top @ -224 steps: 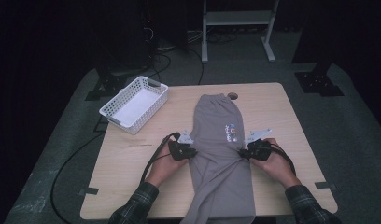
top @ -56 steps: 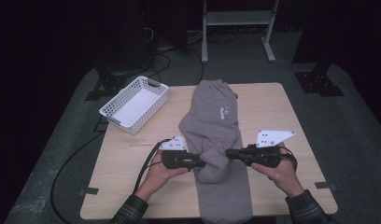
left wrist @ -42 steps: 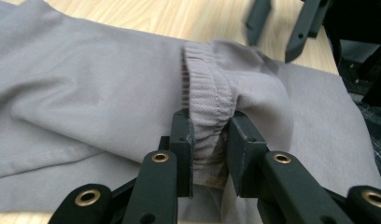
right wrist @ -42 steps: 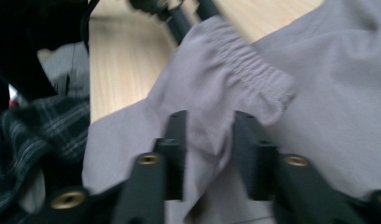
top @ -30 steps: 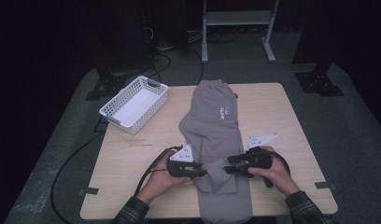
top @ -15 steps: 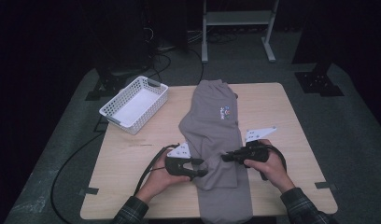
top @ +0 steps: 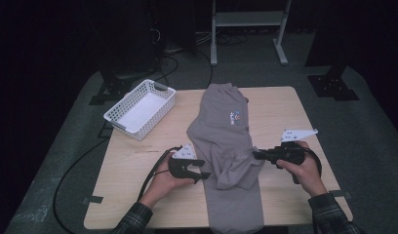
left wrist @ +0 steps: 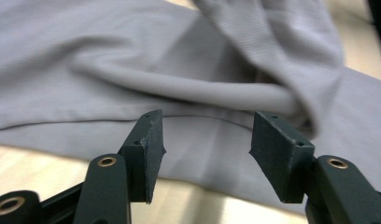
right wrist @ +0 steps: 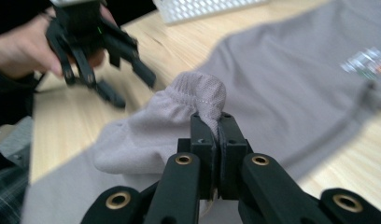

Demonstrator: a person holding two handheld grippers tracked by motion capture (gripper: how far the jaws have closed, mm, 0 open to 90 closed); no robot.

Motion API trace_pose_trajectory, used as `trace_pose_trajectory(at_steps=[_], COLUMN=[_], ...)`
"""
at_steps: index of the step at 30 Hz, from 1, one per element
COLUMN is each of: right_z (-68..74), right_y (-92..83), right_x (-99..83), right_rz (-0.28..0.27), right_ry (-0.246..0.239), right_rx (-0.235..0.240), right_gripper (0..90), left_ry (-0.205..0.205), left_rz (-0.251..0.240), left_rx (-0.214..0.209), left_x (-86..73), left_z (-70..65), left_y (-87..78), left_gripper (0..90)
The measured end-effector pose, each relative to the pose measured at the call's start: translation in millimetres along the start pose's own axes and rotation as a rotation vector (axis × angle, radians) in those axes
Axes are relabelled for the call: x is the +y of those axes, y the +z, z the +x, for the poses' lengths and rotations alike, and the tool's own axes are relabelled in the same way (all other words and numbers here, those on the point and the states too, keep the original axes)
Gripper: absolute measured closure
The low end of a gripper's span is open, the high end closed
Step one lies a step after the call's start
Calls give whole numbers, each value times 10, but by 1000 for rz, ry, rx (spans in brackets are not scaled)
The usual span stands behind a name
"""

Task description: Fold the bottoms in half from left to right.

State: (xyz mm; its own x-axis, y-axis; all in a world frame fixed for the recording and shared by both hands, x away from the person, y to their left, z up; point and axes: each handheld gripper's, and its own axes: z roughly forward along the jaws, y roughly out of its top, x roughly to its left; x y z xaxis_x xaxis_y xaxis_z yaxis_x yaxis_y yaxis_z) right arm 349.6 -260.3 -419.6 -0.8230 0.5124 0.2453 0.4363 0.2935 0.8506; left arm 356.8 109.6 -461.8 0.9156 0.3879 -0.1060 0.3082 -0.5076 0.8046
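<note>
From above, we see the grey shirt (top: 226,146) lying down the table (top: 138,195). Our left gripper (left wrist: 205,144) has just been opening, fingers empty beside the shirt's edge. Our right gripper (right wrist: 211,135) pinches the ribbed cuff (right wrist: 200,95).

Grey sweatshirt (top: 226,146) with small multicoloured print, white basket (top: 138,108), pale wood tabletop (top: 138,195), plaid sleeve (top: 131,222)

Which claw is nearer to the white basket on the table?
Left. The left claw sits at the grey garment's left edge, just below the white basket. The right claw pinches a sleeve cuff on the garment's far side.
</note>
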Motion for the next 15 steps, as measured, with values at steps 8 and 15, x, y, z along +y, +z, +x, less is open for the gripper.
trace_pose_trajectory(at_steps=[8,15], right_z=[-87,-84], right_y=[-36,-5], right_x=[-107,-123], right_rz=[31,44], right_ry=[14,14], right_rx=[-40,-40], right_gripper=[866,865], left_ry=[13,48], left_rz=[40,76], left_rx=[65,62], left_x=[91,164], left_z=[215,193], left_y=[212,455], left_gripper=[465,533])
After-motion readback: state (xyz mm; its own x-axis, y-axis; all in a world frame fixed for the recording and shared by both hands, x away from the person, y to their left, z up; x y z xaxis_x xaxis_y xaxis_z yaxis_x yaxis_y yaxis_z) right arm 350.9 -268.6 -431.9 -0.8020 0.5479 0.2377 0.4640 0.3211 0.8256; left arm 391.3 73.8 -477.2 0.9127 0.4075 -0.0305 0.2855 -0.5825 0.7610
